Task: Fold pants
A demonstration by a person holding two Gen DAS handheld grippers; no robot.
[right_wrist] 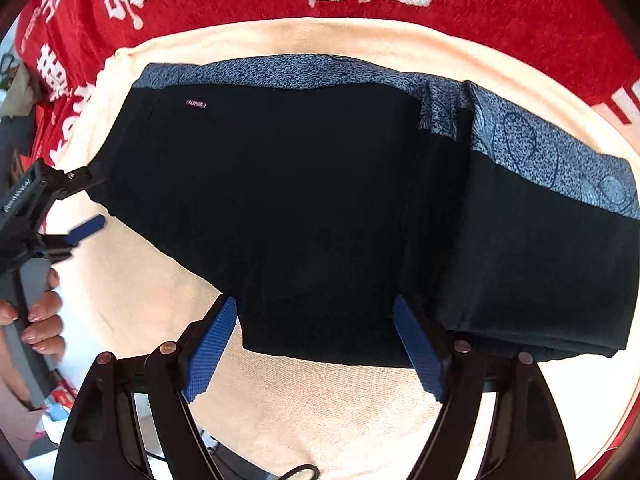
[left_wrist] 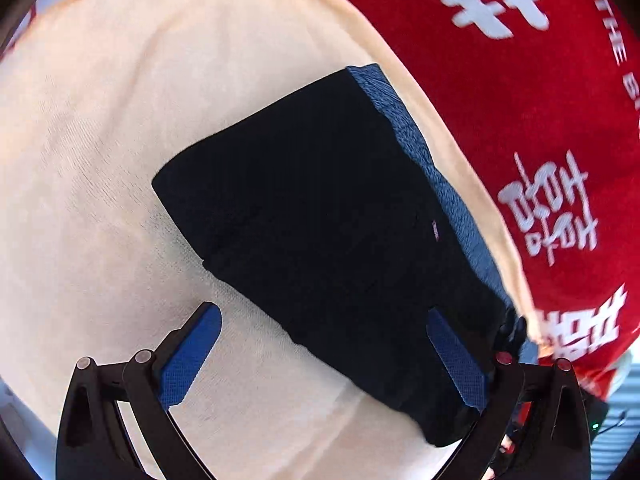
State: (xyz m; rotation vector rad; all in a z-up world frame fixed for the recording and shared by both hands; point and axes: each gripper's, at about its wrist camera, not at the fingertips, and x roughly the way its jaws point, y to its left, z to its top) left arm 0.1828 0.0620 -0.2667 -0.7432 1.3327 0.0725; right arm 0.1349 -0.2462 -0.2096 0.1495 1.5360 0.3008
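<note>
On the cream cloth (right_wrist: 320, 420) lie the pants (right_wrist: 304, 208), black, folded into a thick block with a speckled blue-grey band along the far edge, close to where the cream cloth gives way to a red cloth (right_wrist: 520, 12) printed with white characters. Their fabric is so dark that the folds and layers hardly show; only a tiny label near the far left corner stands out, too small to read surely. The pants' right end runs out to the rim of the right wrist view.

Both grippers are spread wide, clasping nothing. The right gripper (right_wrist: 316, 344) straddles the near edge of the pants, its right finger against the fabric. The left gripper (left_wrist: 324, 356) sits at the pants' left end, one finger over the black cloth; whether it touches, I cannot tell. A hand (right_wrist: 40, 320) holds its handle, mostly cut off.
</note>
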